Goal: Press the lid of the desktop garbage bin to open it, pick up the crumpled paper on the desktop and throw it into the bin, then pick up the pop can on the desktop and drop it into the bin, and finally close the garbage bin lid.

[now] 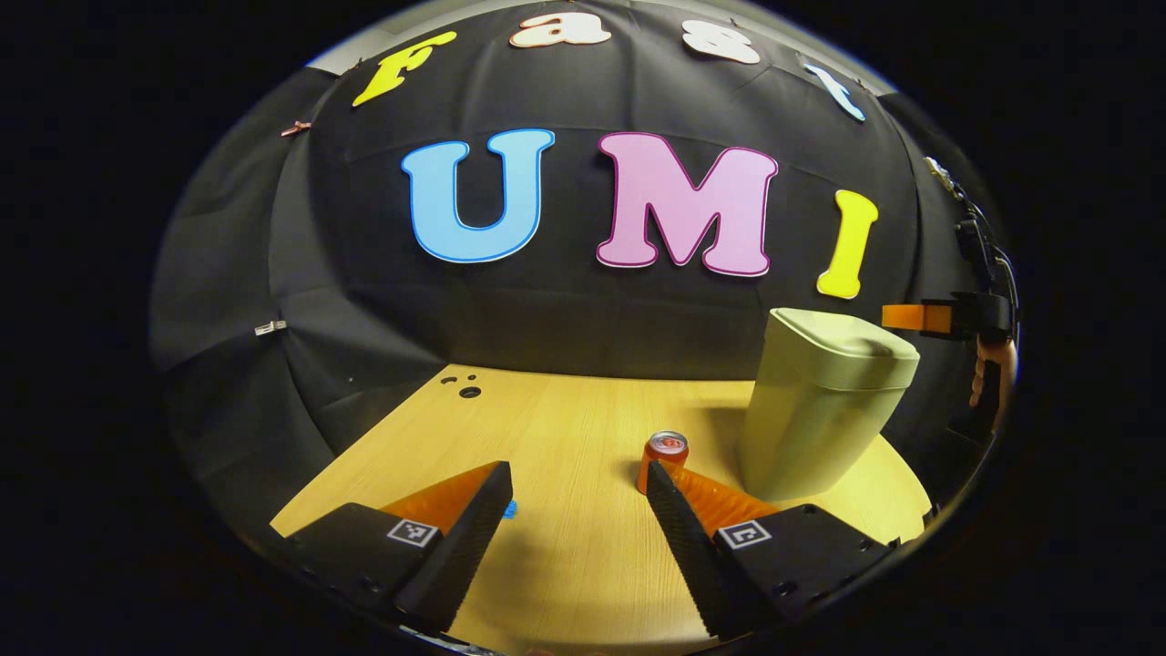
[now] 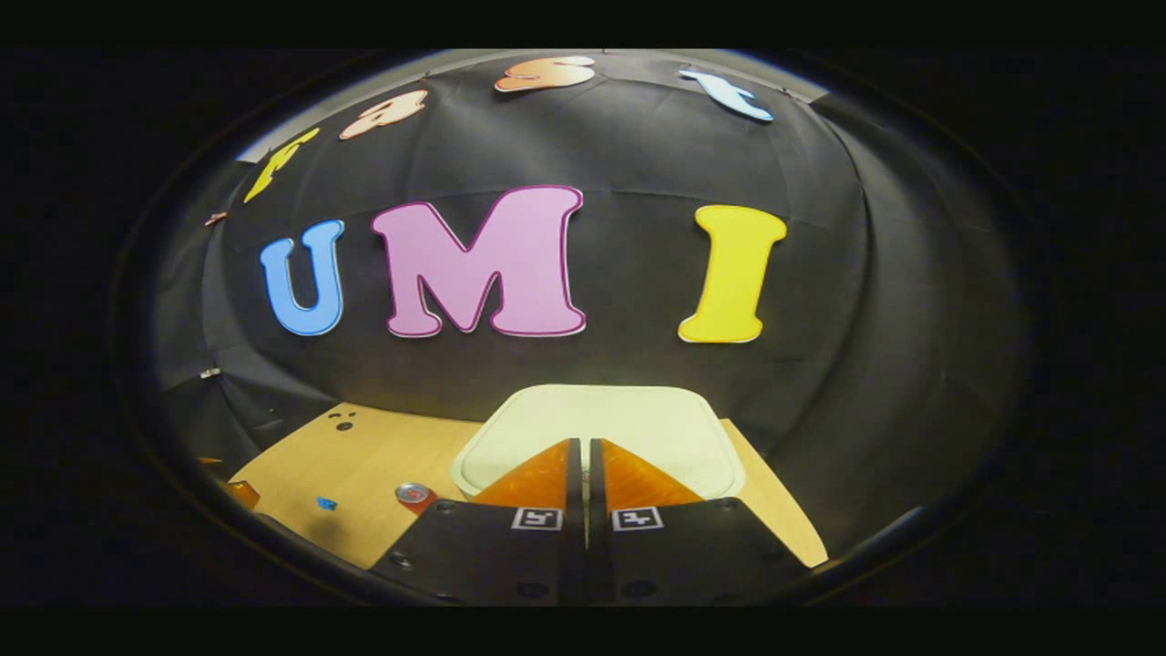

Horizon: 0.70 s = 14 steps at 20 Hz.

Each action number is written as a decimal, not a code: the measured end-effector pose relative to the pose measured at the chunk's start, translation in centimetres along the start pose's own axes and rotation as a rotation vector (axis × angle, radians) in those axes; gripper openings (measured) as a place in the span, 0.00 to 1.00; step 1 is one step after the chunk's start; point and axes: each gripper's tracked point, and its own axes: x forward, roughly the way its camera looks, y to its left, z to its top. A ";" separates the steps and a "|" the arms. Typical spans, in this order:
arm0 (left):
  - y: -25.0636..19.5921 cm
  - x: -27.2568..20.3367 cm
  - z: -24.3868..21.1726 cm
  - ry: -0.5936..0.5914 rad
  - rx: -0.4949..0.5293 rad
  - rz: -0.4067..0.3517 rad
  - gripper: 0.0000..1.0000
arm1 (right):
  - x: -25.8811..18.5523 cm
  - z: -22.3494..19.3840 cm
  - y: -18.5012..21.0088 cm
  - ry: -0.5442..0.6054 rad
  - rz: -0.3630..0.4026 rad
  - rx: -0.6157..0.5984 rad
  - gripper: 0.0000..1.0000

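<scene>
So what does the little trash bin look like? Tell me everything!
The garbage bin is pale green and looks like smooth plastic. It is tall with rounded corners, slightly narrower at the bottom, and stands upright on the wooden table near the black cloth wall. Its flat lid is closed. The pop can stands just beside it, apart from it. The right gripper, fingers together, hangs right over the lid; whether it touches cannot be told.

One bin (image 1: 820, 401), one can (image 1: 663, 456)
</scene>
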 end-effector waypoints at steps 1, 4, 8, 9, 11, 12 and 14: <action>-0.1 0.1 -0.2 0.003 -0.002 0.003 0.96 | 0.3 -0.3 -0.1 0.006 0.001 -0.009 0.02; -0.1 0.2 -0.4 0.011 -0.003 0.014 0.96 | 1.1 -1.1 -0.3 0.027 0.004 -0.030 0.05; -0.6 0.5 -1.9 0.046 0.028 0.034 0.96 | 1.5 -1.9 -0.4 0.055 0.014 0.000 0.05; -0.8 0.4 -2.4 0.058 0.030 0.039 0.96 | 1.6 -1.7 -0.3 0.045 0.015 0.010 0.02; -1.6 0.5 -3.4 0.086 0.025 0.046 0.96 | 1.6 -1.9 -0.1 0.039 0.032 0.004 0.05; -2.0 0.7 -3.9 0.102 0.021 0.050 0.96 | 1.7 -2.0 -0.1 0.034 0.044 -0.003 0.05; -2.8 0.7 -4.3 0.117 0.019 0.062 0.96 | 1.6 -2.2 -0.1 0.030 0.071 -0.022 0.09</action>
